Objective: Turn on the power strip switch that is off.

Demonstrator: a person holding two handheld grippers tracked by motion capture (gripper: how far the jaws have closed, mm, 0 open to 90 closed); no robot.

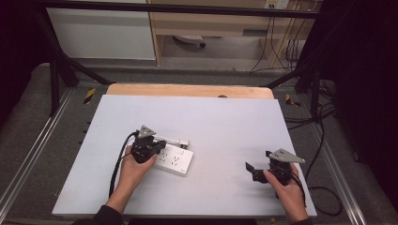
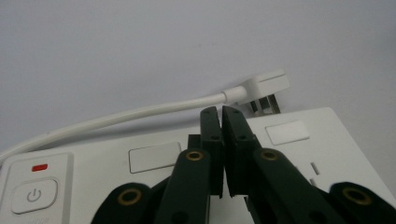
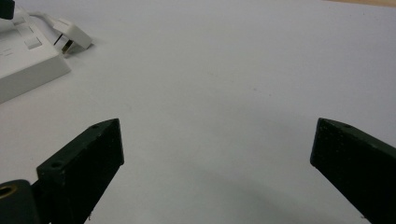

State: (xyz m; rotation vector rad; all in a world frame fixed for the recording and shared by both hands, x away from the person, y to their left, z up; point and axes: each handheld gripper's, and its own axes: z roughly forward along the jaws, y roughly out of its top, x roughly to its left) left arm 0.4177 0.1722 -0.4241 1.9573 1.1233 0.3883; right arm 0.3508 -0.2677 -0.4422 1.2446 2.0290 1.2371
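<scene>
White power strip (image 1: pixel 174 159) lying left of centre on the worktop (image 1: pixel 225 122), nearer its front edge, with its plug (image 2: pixel 264 86) resting beside its far side. Left hand-held gripper (image 2: pixel 221 121), jaws closed together with nothing between them, poised over the strip's top face. Right hand-held gripper (image 3: pixel 217 163), jaws wide apart and empty, near the front right corner. Likely risk: downward pressure from the closed jaws could skid the unrestrained strip or tip its edge.

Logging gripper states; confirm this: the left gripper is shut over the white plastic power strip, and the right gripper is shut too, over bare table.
One error: the right gripper is open, its jaws wide apart in the right gripper view. The left gripper is indeed shut over the white plastic power strip.
</scene>
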